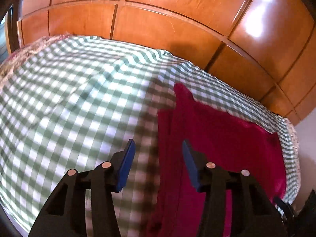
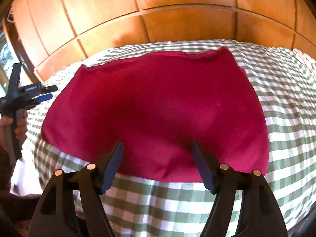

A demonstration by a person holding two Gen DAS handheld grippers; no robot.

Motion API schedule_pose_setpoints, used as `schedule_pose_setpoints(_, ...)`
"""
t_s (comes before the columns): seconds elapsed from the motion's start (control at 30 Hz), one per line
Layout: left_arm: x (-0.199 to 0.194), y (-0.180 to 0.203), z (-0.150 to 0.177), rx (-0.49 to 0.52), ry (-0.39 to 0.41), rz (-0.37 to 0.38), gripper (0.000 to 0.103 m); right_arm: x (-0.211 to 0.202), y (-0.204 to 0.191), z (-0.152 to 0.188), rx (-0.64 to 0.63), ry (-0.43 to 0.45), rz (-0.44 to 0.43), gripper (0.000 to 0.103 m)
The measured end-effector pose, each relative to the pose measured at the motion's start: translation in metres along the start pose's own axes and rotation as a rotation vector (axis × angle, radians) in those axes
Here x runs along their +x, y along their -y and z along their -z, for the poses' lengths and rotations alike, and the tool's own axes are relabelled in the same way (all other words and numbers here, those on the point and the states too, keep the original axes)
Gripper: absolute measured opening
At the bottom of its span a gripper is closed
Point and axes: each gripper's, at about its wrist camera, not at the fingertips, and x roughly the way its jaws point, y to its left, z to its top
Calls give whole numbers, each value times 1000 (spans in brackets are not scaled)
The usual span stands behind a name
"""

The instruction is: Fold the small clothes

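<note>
Two sets of jaws are shown, both parted w/ nothing held between them. Right gripper (image 2: 157,148): blue pads are spread wide above the near edge of the red garment (image 2: 158,106), not touching it as far as can be judged. Left gripper (image 1: 159,146): jaws are parted less wide, w/ one pad seen over the green-and-white checked cover (image 1: 69,102) and the other over the garment's (image 1: 217,138) edge; contact w/ the cloth cannot be told, as the view is blurred.

Garment: laid flat on the checked cover (image 2: 286,108), roughly centred in the right wrist view, w/ a seamed edge at the far side & a small fold near the close edge. From the right wrist view, the left gripper (image 2: 47,95) is seen at the garment's left side, held by a hand (image 2: 17,126) on its grip.

Background: glossy wooden panelled doors (image 1: 177,19) are seen beyond the cover.
</note>
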Motion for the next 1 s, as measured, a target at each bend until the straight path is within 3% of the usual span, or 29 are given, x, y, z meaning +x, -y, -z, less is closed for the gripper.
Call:
schedule_pose_setpoints(0.17,33,25,-19,54,-27,-66,54,11,1,2,7,-14,7,72)
schedule_pose_setpoints(0.23,51,28,-22,78,-44,-127,53,13,1,3,7,-15,4,75)
schedule_pose_setpoints(0.27,64,29,-21,109,-59,-211,50,15,0,4,6,-15,4,76)
schedule_pose_setpoints(0.37,74,14,-15,20,-78,-176,55,19,1,6,1,-12,0,77)
schedule_pose_setpoints(0.47,64,14,-15,7,-53,-178,55,22,-2,7,-19,-11,8,80)
schedule_pose_setpoints(0.6,35,31,-9,78,44,-229,54,19,-3,3,-24,-30,-1,80)
schedule_pose_setpoints(0.73,11,42,-6,132,124,-228,57,9,0,-11,-3,-12,-19,80)
schedule_pose_setpoints(1.0,6,58,0,190,143,-203,61,12,12,-61,-39,55,12,80)
